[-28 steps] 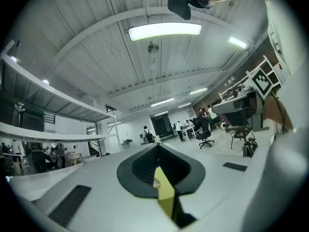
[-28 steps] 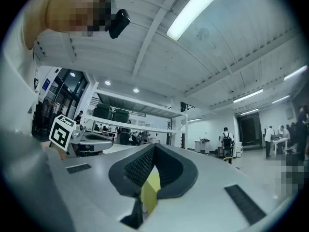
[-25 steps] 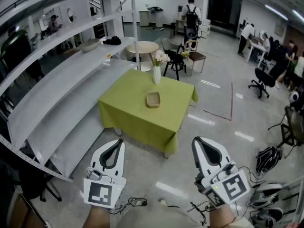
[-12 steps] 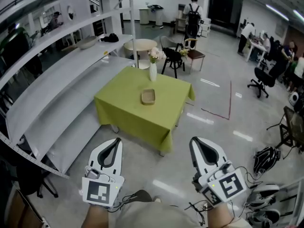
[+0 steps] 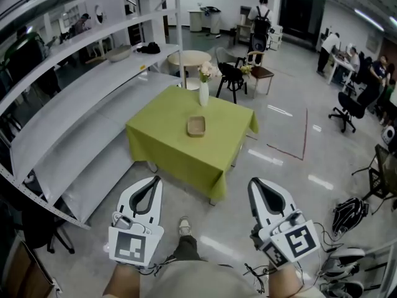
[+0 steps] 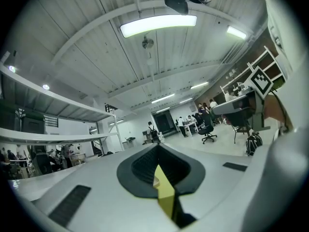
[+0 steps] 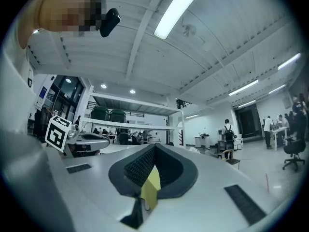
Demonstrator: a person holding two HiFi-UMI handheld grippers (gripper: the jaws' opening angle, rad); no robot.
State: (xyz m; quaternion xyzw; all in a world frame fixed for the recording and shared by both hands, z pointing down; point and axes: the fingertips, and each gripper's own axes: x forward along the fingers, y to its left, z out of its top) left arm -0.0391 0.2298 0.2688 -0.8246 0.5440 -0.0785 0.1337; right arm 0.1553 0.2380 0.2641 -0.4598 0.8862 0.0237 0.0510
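Both grippers are held low in front of the person, over the grey floor and short of the table. In the head view, my left gripper [image 5: 154, 180] and my right gripper [image 5: 255, 182] are white with black pads, and each has its jaws pressed together on nothing. The left gripper view looks up along the shut left gripper [image 6: 157, 147] at the ceiling. So does the right gripper view, along the right gripper [image 7: 154, 147]. Ahead stands a square table with a green cloth [image 5: 164, 144]. A small wooden tray [image 5: 196, 126] and a white vase of flowers [image 5: 204, 92] stand on it.
Long white shelving [image 5: 80, 117] runs along the left. Beyond the table are a round table [image 5: 189, 59] and dark chairs [image 5: 231, 75]. People stand at the back [image 5: 262, 20]. Bags and cables [image 5: 347, 210] lie at the right. The person's shoe [image 5: 184, 226] shows between the grippers.
The view has shifted slightly toward the table. A leg and a shoe have come into sight between the grippers. Both grippers stay shut, and their views have tilted a little.
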